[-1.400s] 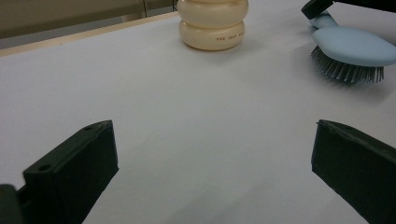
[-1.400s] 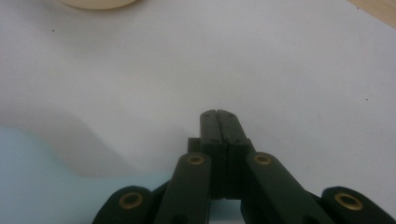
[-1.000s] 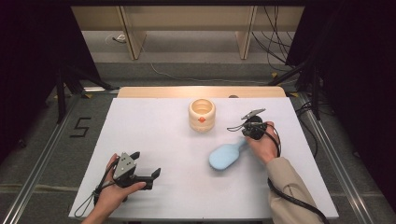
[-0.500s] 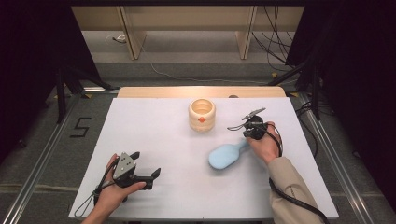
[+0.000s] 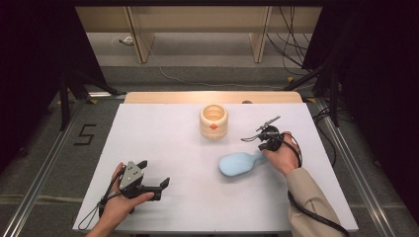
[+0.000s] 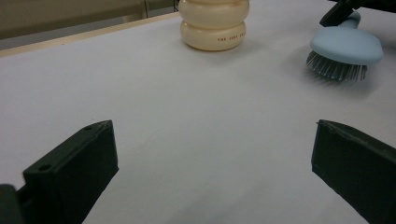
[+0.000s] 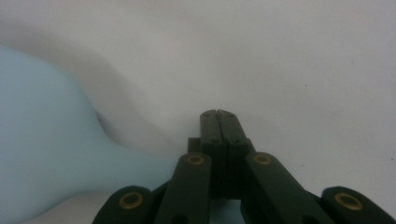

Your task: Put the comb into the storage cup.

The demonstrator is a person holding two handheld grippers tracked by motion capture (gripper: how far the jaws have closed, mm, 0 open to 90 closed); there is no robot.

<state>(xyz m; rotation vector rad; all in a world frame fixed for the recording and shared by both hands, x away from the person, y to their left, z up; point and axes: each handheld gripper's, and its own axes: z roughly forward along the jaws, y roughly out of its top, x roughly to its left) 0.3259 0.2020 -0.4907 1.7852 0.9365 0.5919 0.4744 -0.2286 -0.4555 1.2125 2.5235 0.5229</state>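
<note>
your right gripper (image 5: pixel 267 143) sits at the handle end of the pale blue hairbrush (image 5: pixel 240 163). its jaws are pressed flat together, nothing between them; the brush handle runs just beside them. the brush lies bristles down on the white table (image 5: pixel 163 133), right of centre. your left gripper (image 5: pixel 148 181) rests near the front left edge, jaws wide apart, empty. a cream ribbed jar (image 5: pixel 214 121) stands upright toward the far edge, well apart from the brush.
</note>
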